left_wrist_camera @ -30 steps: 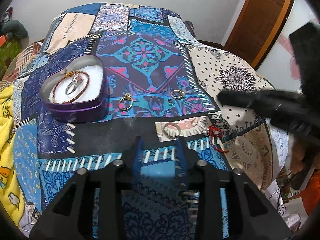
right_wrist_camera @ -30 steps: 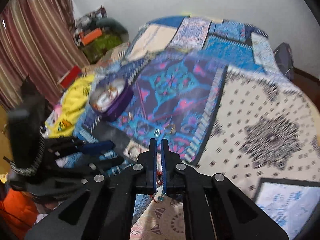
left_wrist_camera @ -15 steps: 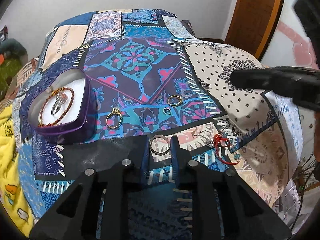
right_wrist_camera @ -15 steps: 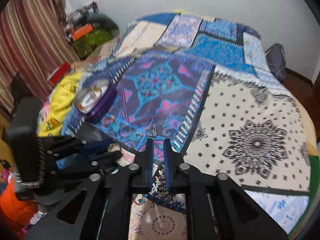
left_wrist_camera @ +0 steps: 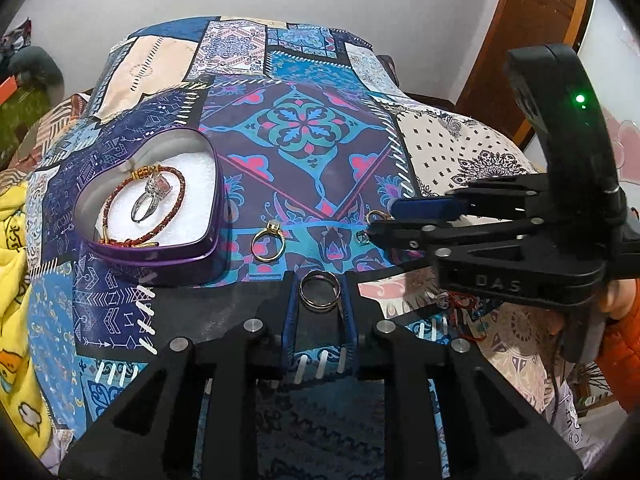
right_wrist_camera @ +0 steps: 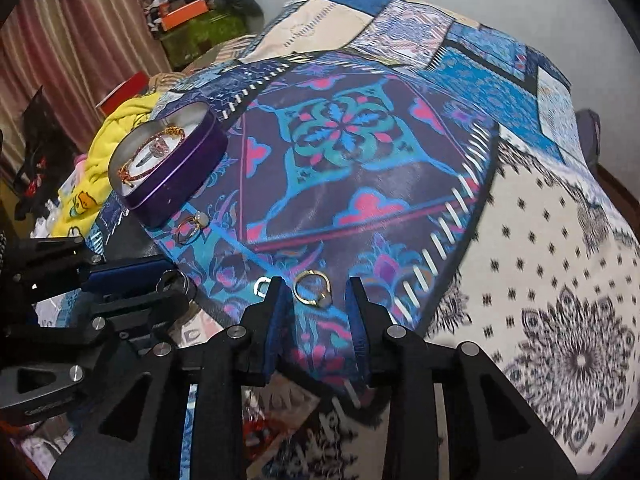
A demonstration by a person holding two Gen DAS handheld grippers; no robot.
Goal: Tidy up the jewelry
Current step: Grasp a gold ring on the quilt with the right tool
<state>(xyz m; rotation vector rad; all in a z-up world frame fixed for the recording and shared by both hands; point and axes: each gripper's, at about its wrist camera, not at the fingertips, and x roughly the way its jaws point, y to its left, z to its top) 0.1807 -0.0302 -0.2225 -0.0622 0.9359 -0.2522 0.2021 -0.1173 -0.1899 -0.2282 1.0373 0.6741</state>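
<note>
A purple heart-shaped tin (left_wrist_camera: 160,258) (right_wrist_camera: 176,184) lies on the patchwork bedspread and holds a red braided bracelet (left_wrist_camera: 116,196) and a silver ring (left_wrist_camera: 146,202). My left gripper (left_wrist_camera: 320,292) is open, its fingers on either side of a plain band ring (left_wrist_camera: 320,291) lying on the spread. My right gripper (right_wrist_camera: 316,292) is open around a thin gold ring (right_wrist_camera: 312,289). A gold ring with a stone (left_wrist_camera: 268,242) (right_wrist_camera: 190,229) lies beside the tin. A small silver ring (right_wrist_camera: 262,285) sits left of my right gripper.
A red corded piece (left_wrist_camera: 460,304) lies under the right gripper body in the left wrist view. A yellow blanket (right_wrist_camera: 108,156) and clutter lie past the bed's left edge. A wooden door (left_wrist_camera: 520,48) stands at the right.
Both grippers have opened and moved forward and down. The left one now straddles the band ring; the right one now straddles the thin gold ring.
</note>
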